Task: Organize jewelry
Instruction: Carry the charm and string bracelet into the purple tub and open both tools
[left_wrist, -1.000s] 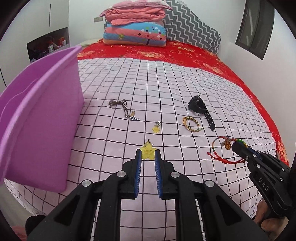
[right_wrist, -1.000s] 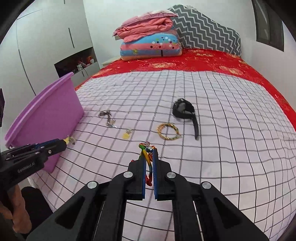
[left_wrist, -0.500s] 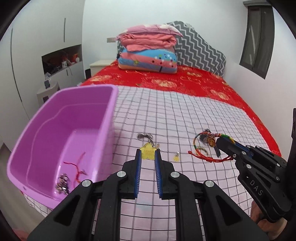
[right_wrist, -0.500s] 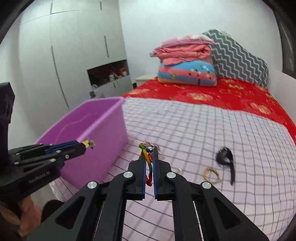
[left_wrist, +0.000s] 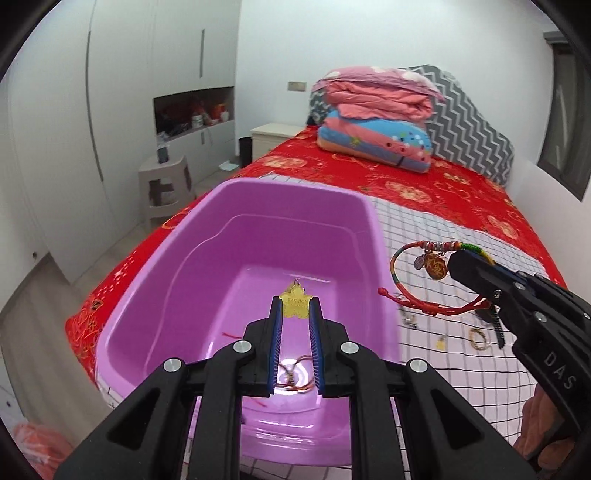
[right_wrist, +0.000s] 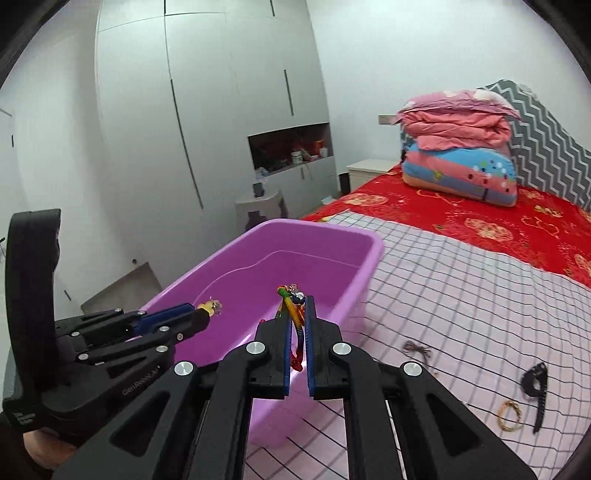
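- The left gripper is nearly closed, its blue pads pinching a gold star-shaped charm that sticks out past the tips.
- Directly below and ahead of it lies the open purple tub; its near rim runs under the gripper's body, its right wall rises just right of the fingers, and the interior is wide and mostly bare.
- On the tub floor under the left gripper lie thin cord pieces.
- The right gripper is clamped shut on a multicoloured cord bracelet, which hangs down between its pads.
- This gripper's tips hover over the tub's right-hand rim, with the tub interior ahead and to its left.
- To its lower right on the checked bed sheet lie a black watch, a gold bracelet and a dark cord, well apart from the tub.
- Readable writing: "FASHION" on the charm, "DAS" on the right gripper's body, "GenRobot.AI" on the left gripper's body.
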